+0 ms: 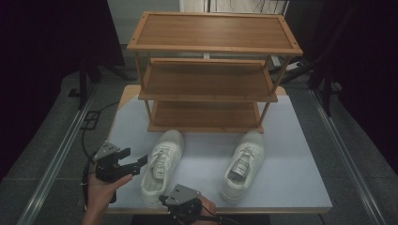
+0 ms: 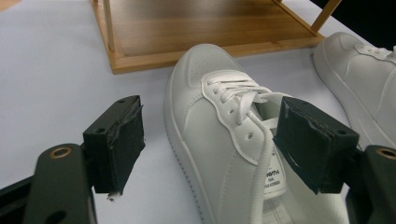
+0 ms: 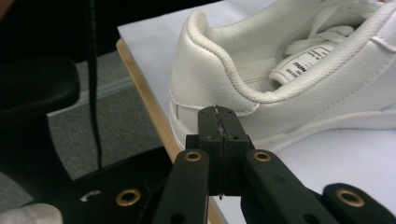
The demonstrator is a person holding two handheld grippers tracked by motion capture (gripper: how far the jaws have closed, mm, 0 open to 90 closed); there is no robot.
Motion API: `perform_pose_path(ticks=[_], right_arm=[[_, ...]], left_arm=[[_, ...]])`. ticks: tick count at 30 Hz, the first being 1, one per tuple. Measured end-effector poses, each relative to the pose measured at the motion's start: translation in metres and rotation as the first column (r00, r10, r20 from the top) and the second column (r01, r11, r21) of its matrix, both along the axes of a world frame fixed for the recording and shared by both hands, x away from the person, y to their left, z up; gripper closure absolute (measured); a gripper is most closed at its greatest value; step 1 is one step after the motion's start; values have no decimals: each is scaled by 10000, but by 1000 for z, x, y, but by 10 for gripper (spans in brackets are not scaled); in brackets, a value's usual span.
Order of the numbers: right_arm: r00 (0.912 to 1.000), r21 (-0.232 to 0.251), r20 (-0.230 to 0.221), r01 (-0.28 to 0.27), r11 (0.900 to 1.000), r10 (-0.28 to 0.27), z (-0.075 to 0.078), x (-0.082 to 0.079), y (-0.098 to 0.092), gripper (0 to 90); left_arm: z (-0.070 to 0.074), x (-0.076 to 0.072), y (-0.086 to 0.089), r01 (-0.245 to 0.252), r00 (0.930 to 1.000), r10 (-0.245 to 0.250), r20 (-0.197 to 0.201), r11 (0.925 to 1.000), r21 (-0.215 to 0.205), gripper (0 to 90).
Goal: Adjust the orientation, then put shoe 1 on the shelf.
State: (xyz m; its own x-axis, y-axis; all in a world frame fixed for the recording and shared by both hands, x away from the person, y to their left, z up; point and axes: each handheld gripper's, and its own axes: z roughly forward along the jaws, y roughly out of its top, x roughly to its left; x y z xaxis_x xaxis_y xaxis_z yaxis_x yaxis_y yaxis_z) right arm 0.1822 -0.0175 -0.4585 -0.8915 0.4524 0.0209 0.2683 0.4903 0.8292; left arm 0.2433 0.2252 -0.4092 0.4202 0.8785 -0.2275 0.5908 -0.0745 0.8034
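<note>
High view: I look forward and down over worktop toward rack. Left tool view: close, low, facing rack across left shoe. Right tool view: very close behind same shoe's heel at worktop's near edge. All three share left shoe.

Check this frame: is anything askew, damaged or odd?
Mostly tidy. The left gripper's black pads look frayed at the edges. The left shoe and right shoe sit upright before the wooden rack, angled slightly.
</note>
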Motion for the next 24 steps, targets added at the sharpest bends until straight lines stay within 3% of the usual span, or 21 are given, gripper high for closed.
perform_pose_path(ticks=[2,7,8,11,12,17,24], right_arm=[[9997,223,-248,22,9997,-17,0,2,-3,896],[9986,760,97,519,9958,-528,12,4,-22,877],[9953,1118,263,893,9897,-928,22,7,-40,850],[9916,1320,346,1190,9841,-1246,28,8,-56,836],[9850,1545,446,1579,9753,-1666,33,7,-77,800],[9691,1759,382,2334,9563,-2435,34,8,-112,735],[9544,1813,422,2836,9416,-2956,36,12,-131,676]], left_arm=[[1,0,-3,75,10000,-75,-26,10000,63,234],[1,-1,-11,309,9995,-308,-81,9994,181,233],[0,-1,-14,317,9994,-313,-158,9992,235,233],[-1,0,-17,253,9995,-247,-206,9993,290,239],[-3,0,-20,173,9995,-162,-285,9992,370,243],[-12,3,-35,117,9979,-65,-645,9967,806,257],[-25,11,-51,5,9947,160,-1016,9871,1603,343]])
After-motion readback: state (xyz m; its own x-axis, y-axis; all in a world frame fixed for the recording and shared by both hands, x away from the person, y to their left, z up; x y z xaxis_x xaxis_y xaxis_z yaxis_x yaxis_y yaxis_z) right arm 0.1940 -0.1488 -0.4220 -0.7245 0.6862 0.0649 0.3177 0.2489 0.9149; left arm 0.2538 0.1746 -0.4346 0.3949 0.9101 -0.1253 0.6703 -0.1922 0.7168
